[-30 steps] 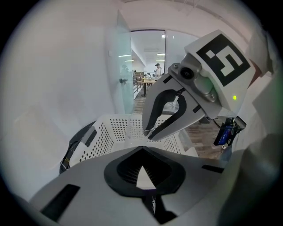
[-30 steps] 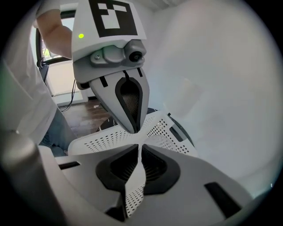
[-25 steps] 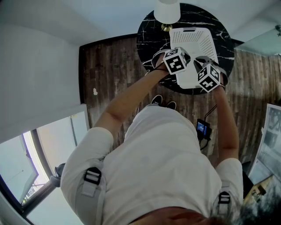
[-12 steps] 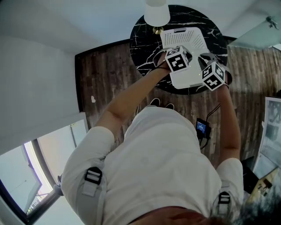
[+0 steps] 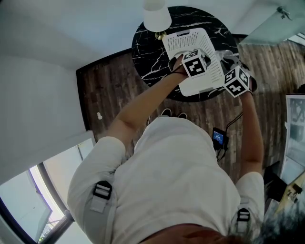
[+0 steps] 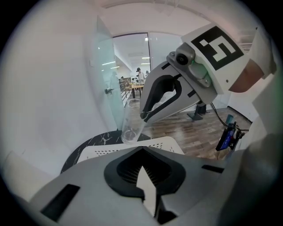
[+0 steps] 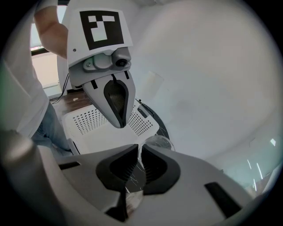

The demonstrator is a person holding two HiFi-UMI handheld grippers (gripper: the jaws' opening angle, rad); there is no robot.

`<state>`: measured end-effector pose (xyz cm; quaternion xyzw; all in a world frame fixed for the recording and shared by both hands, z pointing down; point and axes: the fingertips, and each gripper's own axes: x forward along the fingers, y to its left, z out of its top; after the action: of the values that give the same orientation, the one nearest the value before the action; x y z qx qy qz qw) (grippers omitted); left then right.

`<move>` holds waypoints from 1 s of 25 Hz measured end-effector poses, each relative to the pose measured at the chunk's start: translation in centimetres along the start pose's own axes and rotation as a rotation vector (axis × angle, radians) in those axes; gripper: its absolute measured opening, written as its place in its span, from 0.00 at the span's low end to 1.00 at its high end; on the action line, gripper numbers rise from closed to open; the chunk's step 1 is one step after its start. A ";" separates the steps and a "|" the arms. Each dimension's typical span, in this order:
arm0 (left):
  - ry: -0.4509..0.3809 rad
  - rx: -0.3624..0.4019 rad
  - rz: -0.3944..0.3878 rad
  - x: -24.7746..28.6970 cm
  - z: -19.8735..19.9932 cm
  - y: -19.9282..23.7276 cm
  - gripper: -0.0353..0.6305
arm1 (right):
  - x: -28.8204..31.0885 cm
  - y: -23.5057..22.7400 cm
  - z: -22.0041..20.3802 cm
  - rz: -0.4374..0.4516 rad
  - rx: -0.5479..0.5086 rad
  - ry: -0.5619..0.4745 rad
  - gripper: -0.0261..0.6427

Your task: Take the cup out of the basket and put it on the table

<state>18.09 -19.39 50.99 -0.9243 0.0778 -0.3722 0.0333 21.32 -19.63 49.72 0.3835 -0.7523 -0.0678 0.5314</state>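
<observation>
A clear glass cup (image 6: 130, 121) hangs by its rim from my right gripper (image 6: 143, 115), just above the far rim of the white perforated basket (image 6: 163, 143). In the right gripper view the right gripper (image 7: 138, 165) is shut on the cup's (image 7: 160, 142) wall, over the black marble table (image 7: 161, 128) beside the basket (image 7: 93, 121). My left gripper (image 6: 143, 176) is shut on the near rim of the basket, a white sliver showing between its jaws. In the head view the left gripper (image 5: 193, 59) is over the basket (image 5: 183, 40) and the right gripper (image 5: 231, 64) is at its right side.
A white lamp (image 5: 156, 14) stands at the back left of the round table (image 5: 147, 43). Wooden floor surrounds the table, with a small black device (image 5: 218, 138) on a cable near the person's feet. A glass door (image 6: 106, 88) and white walls lie beyond.
My right gripper has moved to the right, from over the basket to its right side, carrying the cup. The left gripper has stayed on the basket.
</observation>
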 end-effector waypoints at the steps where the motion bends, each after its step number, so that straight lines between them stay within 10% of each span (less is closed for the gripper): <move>1: -0.004 0.006 -0.005 0.3 0.4 -0.2 0.06 | -0.2 -0.3 -0.6 -0.007 0.006 0.009 0.08; 25: 0.050 -0.002 -0.116 5.5 -0.8 -3.0 0.06 | 3.2 -0.1 -11.0 0.057 0.121 0.172 0.08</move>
<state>21.78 -17.37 55.70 -0.9176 0.0252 -0.3966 0.0087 30.26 -18.39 56.79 0.3979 -0.7171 0.0262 0.5716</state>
